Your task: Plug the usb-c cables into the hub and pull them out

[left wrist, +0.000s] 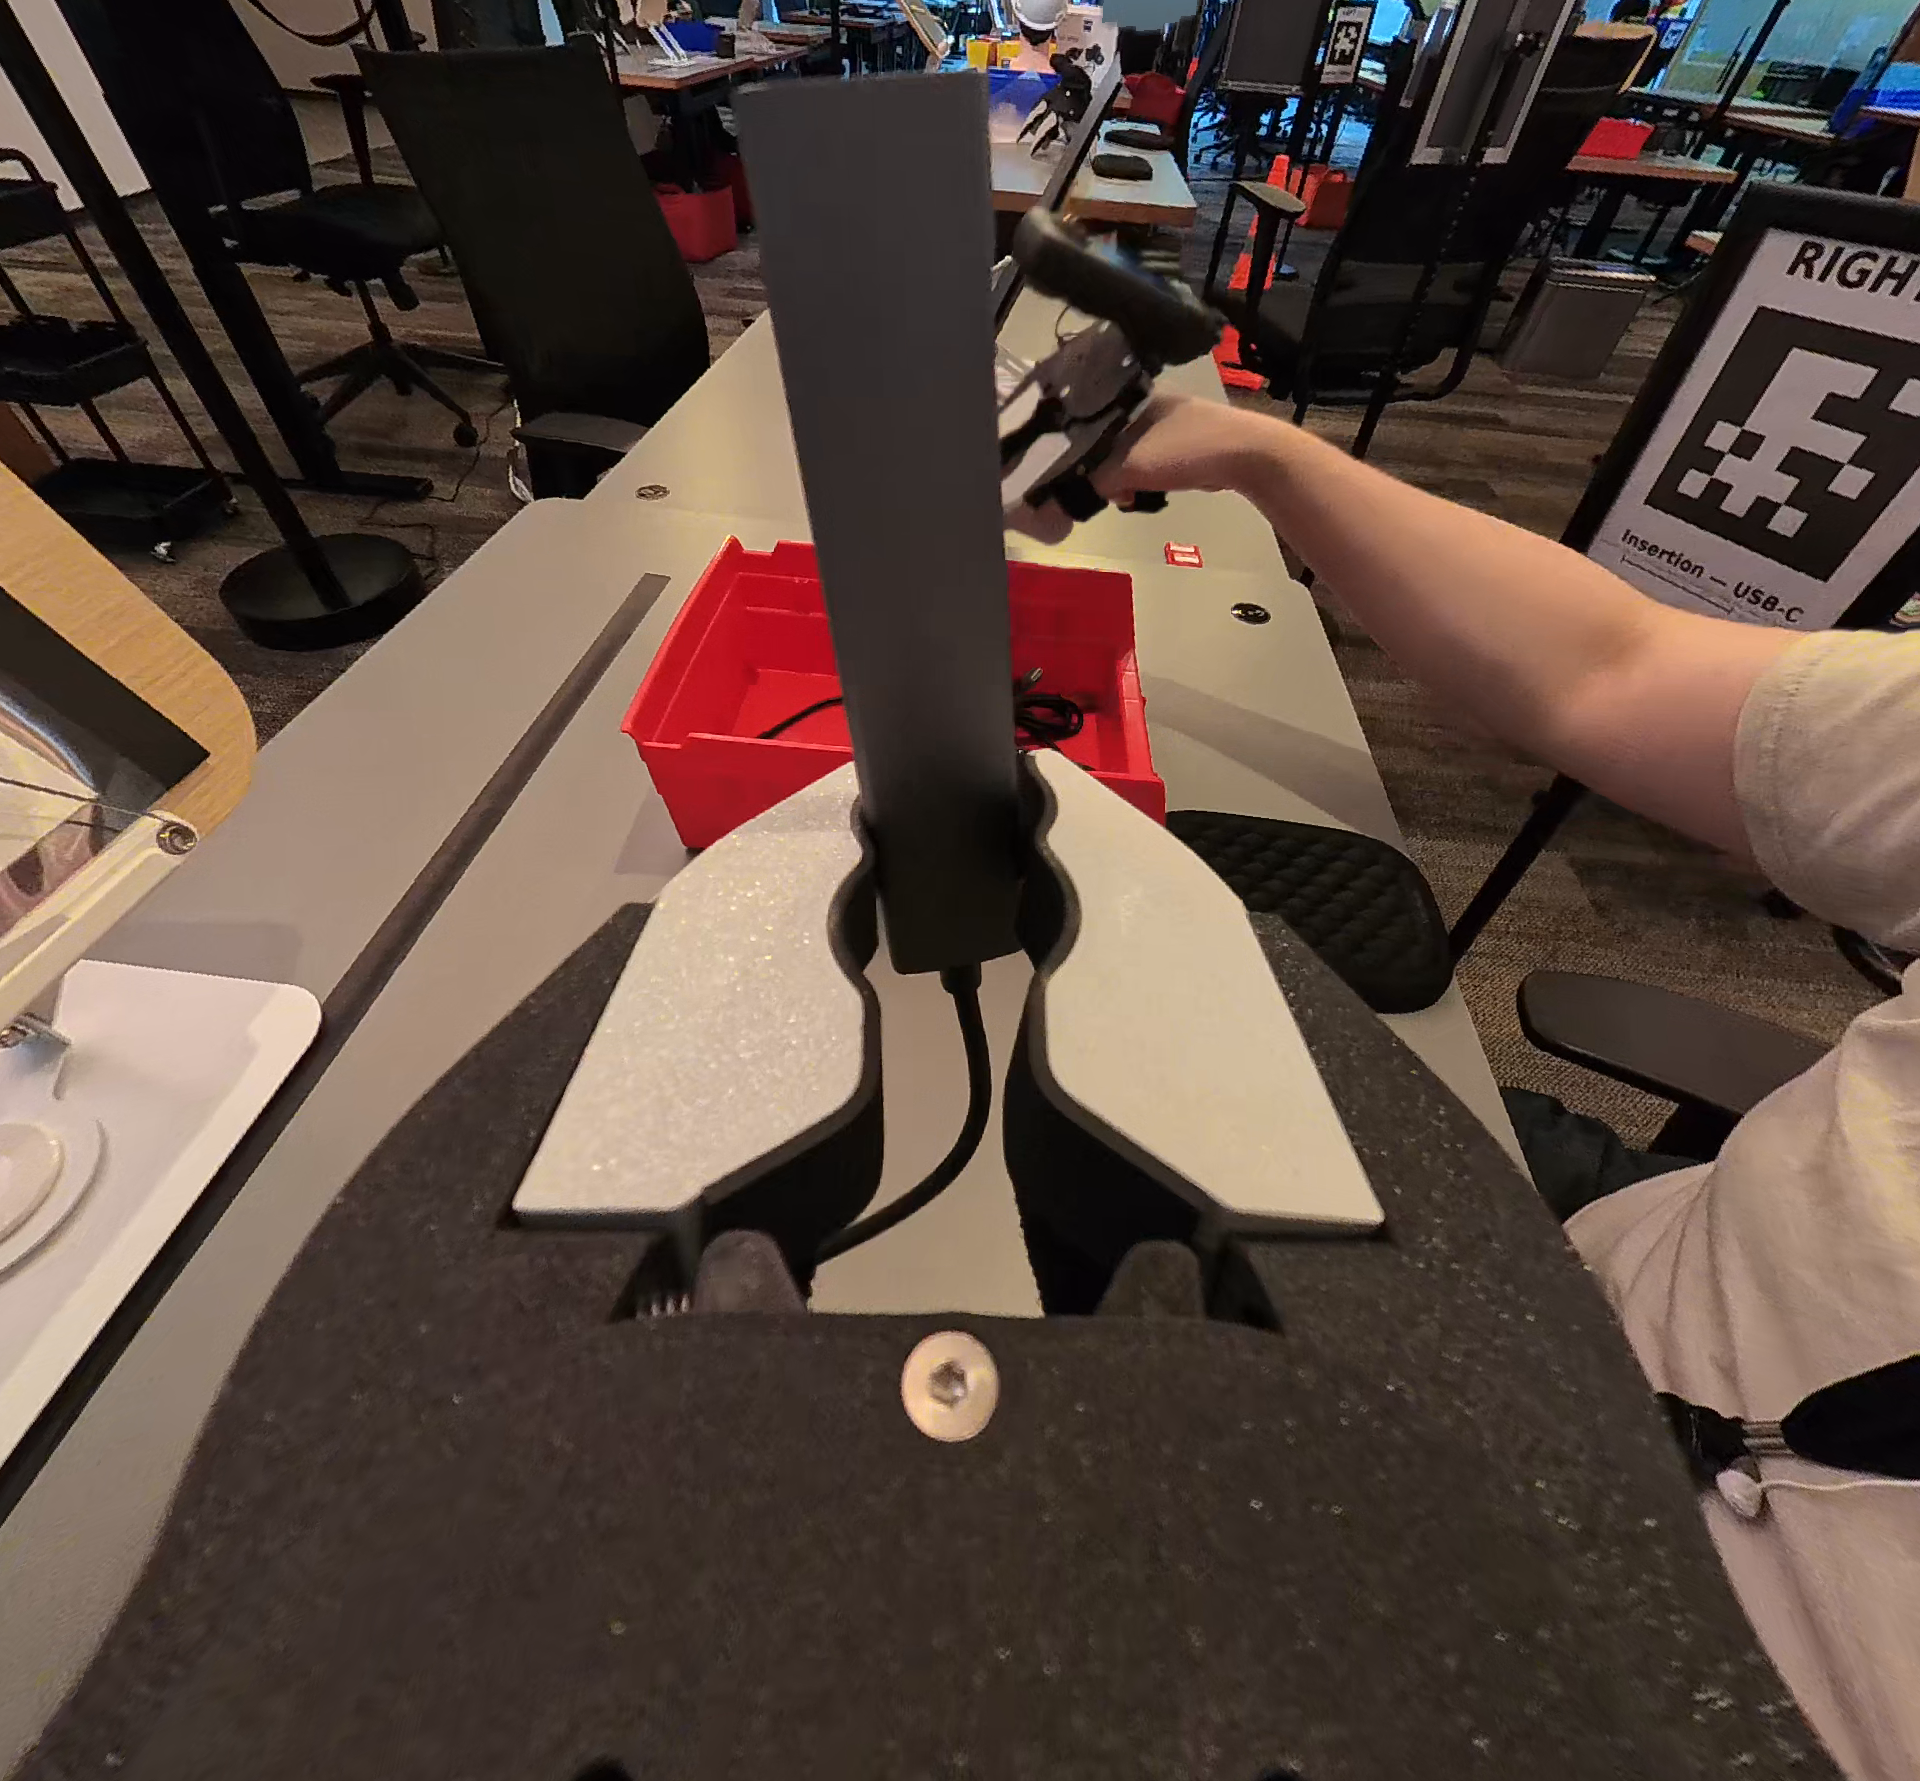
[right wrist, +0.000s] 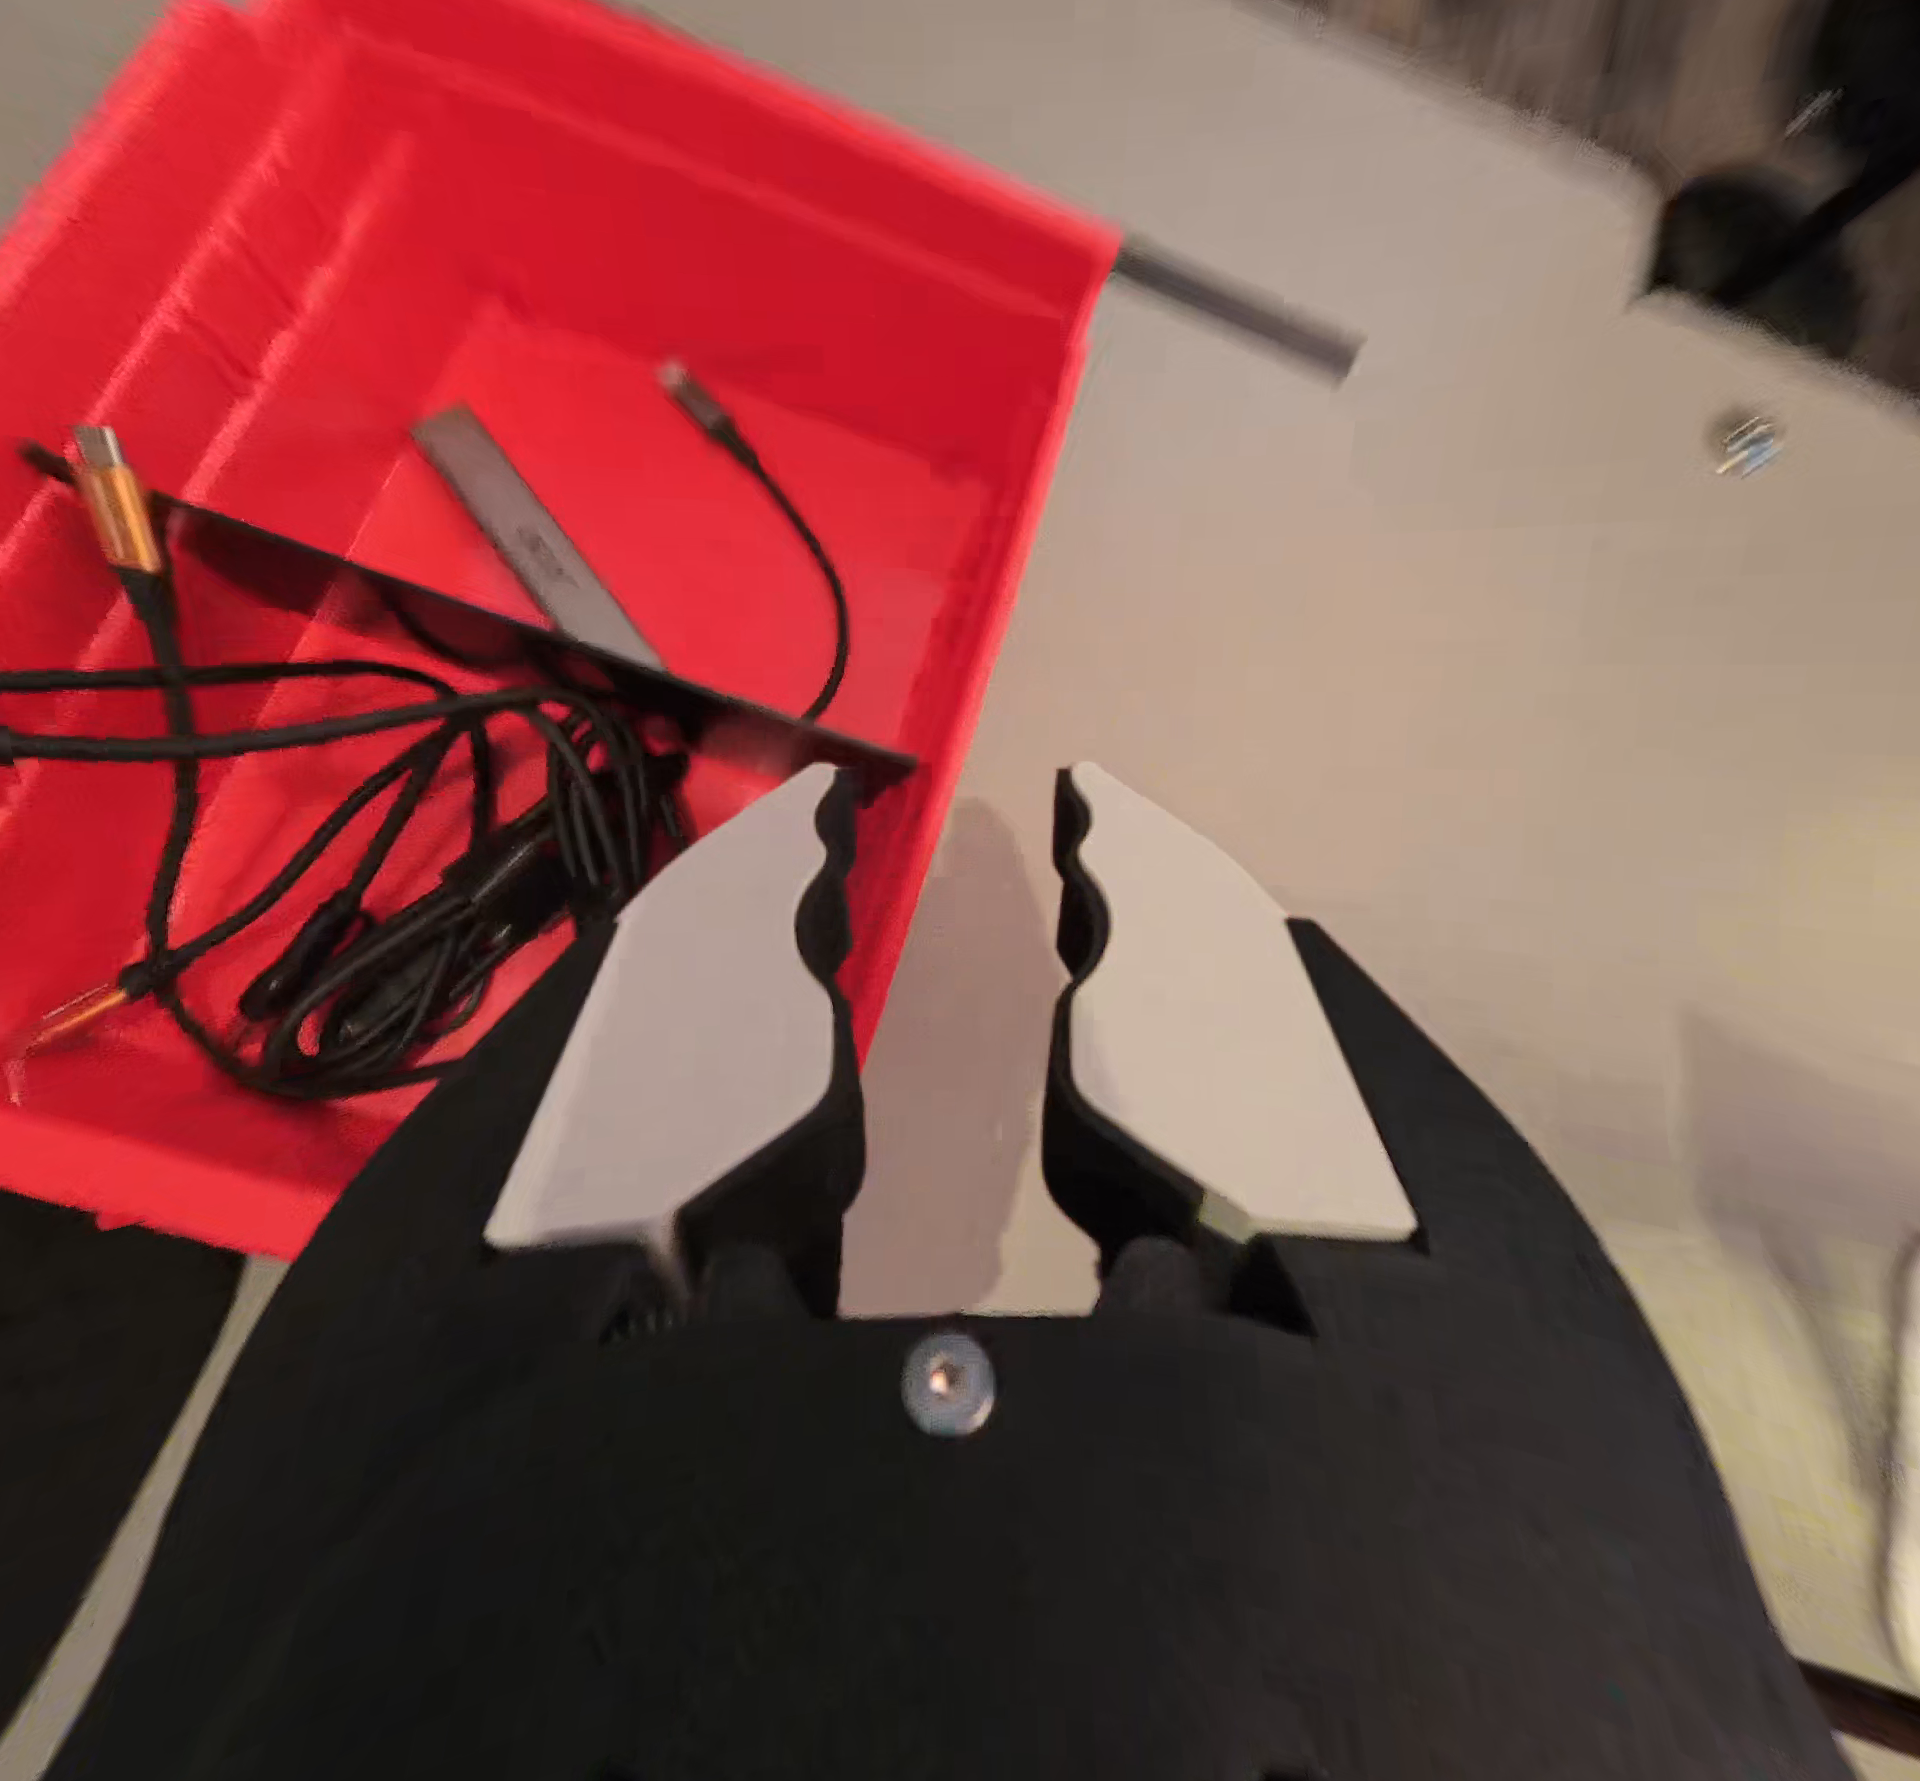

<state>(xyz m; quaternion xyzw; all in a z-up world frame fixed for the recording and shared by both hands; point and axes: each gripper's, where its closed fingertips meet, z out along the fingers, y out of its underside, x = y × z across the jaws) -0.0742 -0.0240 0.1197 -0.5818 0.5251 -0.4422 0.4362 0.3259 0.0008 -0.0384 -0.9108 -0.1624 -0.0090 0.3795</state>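
My left gripper (left wrist: 951, 796) is shut on a long dark grey hub (left wrist: 883, 381) and holds it upright above the near edge of a red bin (left wrist: 707, 692). The hub's black cable (left wrist: 966, 1087) trails back between the fingers. My right gripper (right wrist: 951, 781) is open and empty, hovering over the bin's corner (right wrist: 727, 225). It also shows in the left wrist view (left wrist: 1039, 443), held by a hand above the bin. Inside the bin lie tangled black cables (right wrist: 416, 900), one with an orange-gold plug (right wrist: 120, 516), and a slim grey hub (right wrist: 540, 536). The right wrist view is blurred.
The bin stands on a grey table (right wrist: 1351, 692). A white stand base (left wrist: 135, 1087) sits at the table's left. A black chair back (left wrist: 1330, 890) is close on the right, with a standing sign board (left wrist: 1787, 422) behind it. The person's arm (left wrist: 1507, 609) reaches across. Spacing between my two grippers at the tips: around 45 centimeters.
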